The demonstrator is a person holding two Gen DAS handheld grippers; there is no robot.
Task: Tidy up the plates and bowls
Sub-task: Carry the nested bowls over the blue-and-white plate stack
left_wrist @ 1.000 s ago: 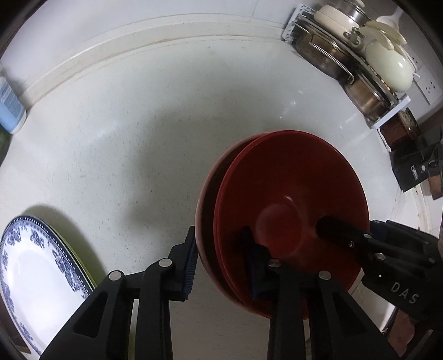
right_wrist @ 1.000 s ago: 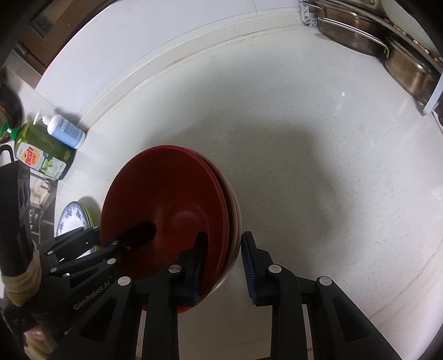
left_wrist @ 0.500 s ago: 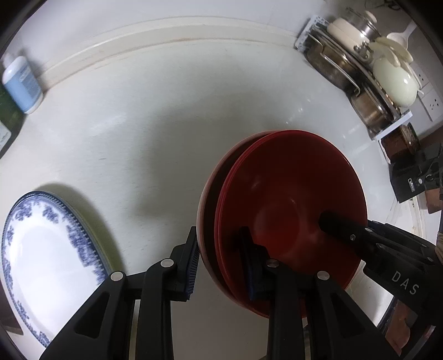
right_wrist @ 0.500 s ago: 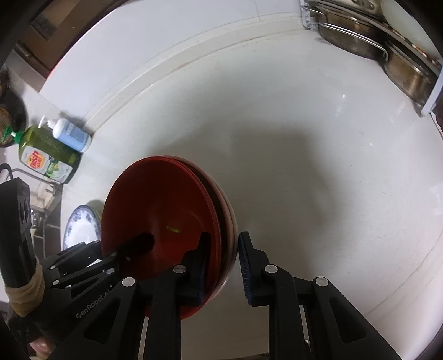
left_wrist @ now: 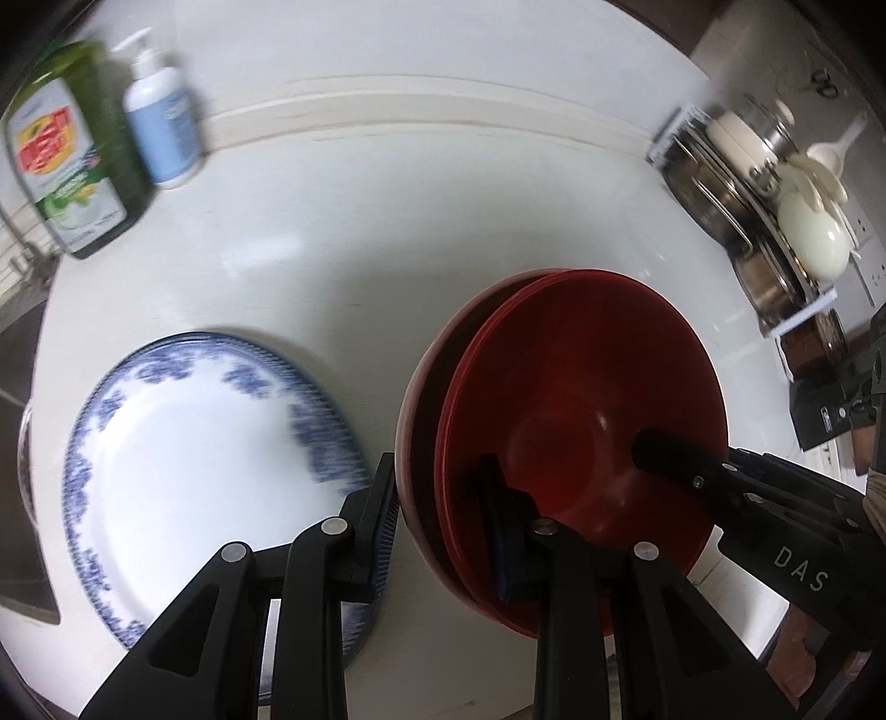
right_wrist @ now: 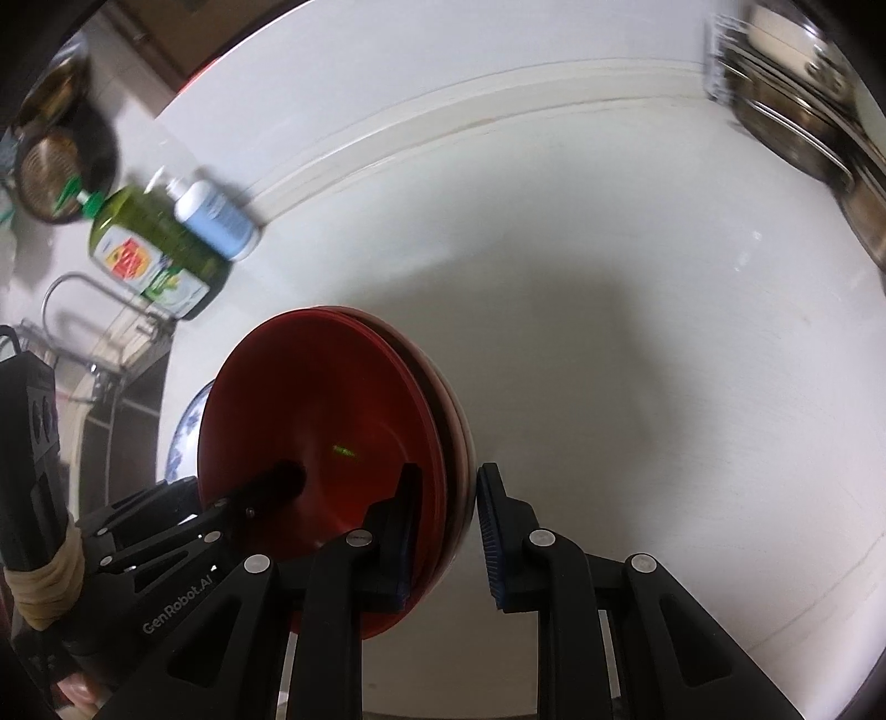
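Red bowls point(left_wrist: 581, 410), nested and tilted on edge above white bench point(left_wrist: 343, 243); rim pinched by left claw point(left_wrist: 443, 520) and right claw point(right_wrist: 443, 526), beside blue-patterned plate point(left_wrist: 188, 443) lying flat.

A pale, speckled countertop point(left_wrist: 343, 238) runs ahead to a white wall point(right_wrist: 443, 50). Far left stand a green soap bottle point(left_wrist: 66, 149) and blue pump bottle point(left_wrist: 160, 133); far right, a blurred rack, perhaps of steel pots point(left_wrist: 753, 183).
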